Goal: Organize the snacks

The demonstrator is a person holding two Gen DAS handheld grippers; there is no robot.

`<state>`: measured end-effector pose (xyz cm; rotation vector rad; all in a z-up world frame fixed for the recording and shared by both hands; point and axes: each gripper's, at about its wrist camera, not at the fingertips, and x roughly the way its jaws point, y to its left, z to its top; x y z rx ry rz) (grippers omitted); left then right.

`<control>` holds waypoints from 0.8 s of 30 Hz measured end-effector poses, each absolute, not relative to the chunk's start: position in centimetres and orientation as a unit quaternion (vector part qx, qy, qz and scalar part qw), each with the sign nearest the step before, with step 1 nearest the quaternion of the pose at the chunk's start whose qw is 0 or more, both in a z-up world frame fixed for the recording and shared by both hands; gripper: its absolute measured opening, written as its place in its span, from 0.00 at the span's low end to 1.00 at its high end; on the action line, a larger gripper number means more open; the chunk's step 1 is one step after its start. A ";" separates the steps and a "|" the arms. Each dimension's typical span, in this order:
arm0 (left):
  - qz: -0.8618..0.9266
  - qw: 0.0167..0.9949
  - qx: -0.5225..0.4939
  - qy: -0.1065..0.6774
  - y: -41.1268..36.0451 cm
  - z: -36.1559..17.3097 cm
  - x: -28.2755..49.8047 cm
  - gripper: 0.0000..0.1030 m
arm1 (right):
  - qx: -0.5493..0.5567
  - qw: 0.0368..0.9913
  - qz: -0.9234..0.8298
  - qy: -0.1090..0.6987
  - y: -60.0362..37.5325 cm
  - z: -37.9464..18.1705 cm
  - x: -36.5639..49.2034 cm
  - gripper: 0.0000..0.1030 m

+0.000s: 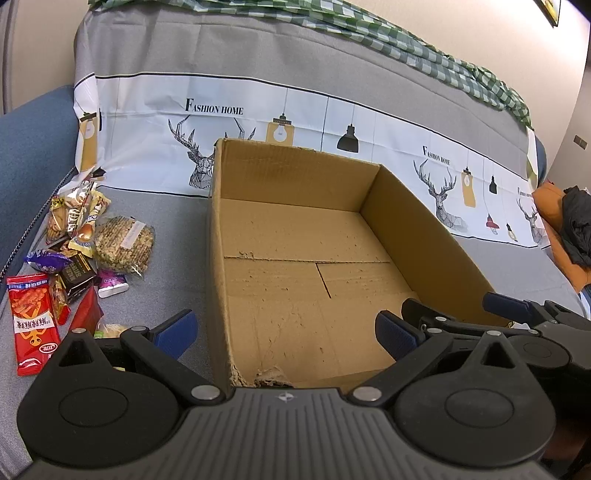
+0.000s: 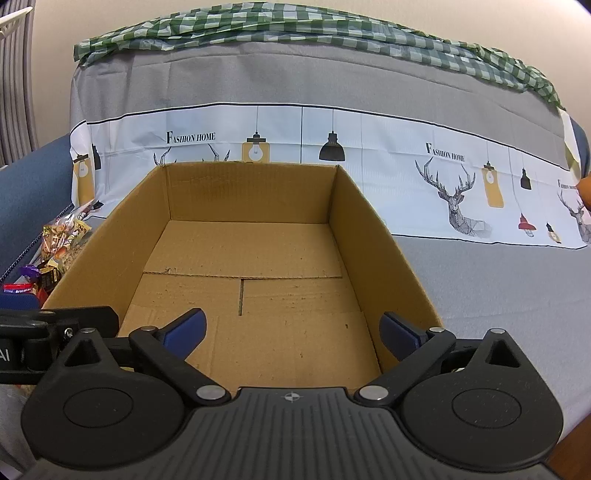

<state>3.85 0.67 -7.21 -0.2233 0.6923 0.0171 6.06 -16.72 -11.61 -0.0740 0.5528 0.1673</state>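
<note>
An open, empty cardboard box (image 1: 295,236) sits on the grey sofa cover; it also shows in the right wrist view (image 2: 251,258). A pile of wrapped snacks (image 1: 85,243) lies left of the box: a red packet (image 1: 31,325), a seeded cracker pack (image 1: 123,243), purple and dark wrappers. Part of the pile shows in the right wrist view (image 2: 55,247). My left gripper (image 1: 284,332) is open and empty over the box's near left corner. My right gripper (image 2: 291,332) is open and empty over the box's near edge; it also appears in the left wrist view (image 1: 517,314).
The sofa back (image 2: 295,85) carries a deer-print cloth and a green checked cloth (image 2: 332,26). A blue armrest (image 1: 33,133) is at the left. Orange and black items (image 1: 569,225) lie at the right.
</note>
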 end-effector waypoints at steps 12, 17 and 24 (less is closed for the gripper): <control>0.010 0.942 -0.097 0.320 2.1 -6.4 2.6 0.91 | -0.019 0.969 0.086 0.231 -16.2 -11.2 5.7 0.85; -0.016 0.932 -0.133 0.337 5.6 -4.4 2.2 0.50 | 0.001 0.970 0.101 0.221 -15.0 -10.4 5.2 0.79; -0.027 0.938 -0.107 0.329 12.8 -1.9 3.6 0.42 | 0.022 0.962 0.176 0.207 -11.6 -9.5 3.7 0.55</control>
